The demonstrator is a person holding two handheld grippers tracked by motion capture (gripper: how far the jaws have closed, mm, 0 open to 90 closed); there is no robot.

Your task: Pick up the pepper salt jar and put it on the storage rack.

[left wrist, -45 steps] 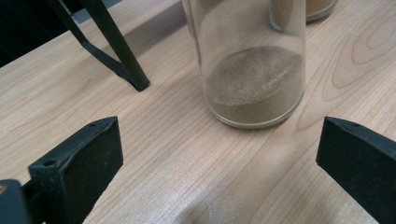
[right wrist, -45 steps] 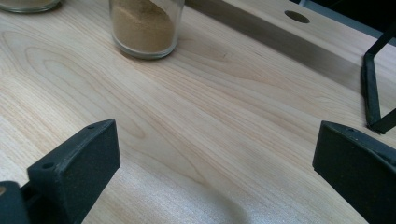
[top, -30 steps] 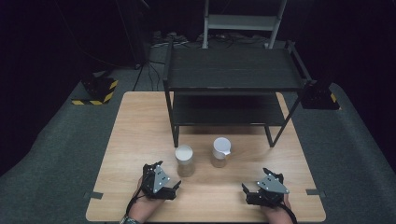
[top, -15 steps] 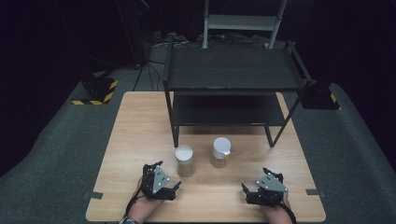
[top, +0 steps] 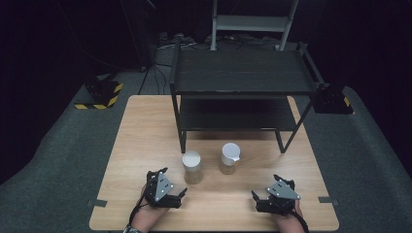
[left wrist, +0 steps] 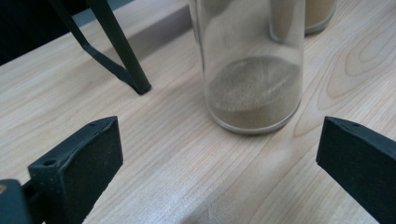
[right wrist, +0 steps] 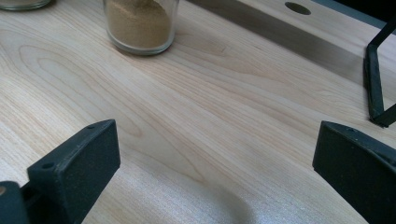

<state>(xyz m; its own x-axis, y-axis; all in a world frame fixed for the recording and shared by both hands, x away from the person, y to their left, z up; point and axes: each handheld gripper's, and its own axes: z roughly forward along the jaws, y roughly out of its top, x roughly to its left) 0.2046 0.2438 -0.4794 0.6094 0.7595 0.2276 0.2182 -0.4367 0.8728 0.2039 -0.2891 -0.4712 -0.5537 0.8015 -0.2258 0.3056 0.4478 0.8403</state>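
Observation:
Two clear glass jars with brown powder in the bottom stand on the wooden table (top: 145, 141), in front of a black shelf rack. The left jar (top: 192, 167) (left wrist: 252, 70) is just ahead of my left gripper (top: 167, 187) (left wrist: 219, 158), whose jaws stand wide open and short of it. The right jar (top: 230, 158) (right wrist: 140, 23) has a small pouring lip. It stands farther off, ahead and to the left of my right gripper (top: 265, 191) (right wrist: 215, 158), which is open with bare wood between its jaws.
A black two-level shelf rack (top: 243, 73) stands on the far half of the table; its legs (left wrist: 116, 51) (right wrist: 376, 79) come down close to the jars. A metal frame (top: 252, 22) and cables lie beyond on the dark floor.

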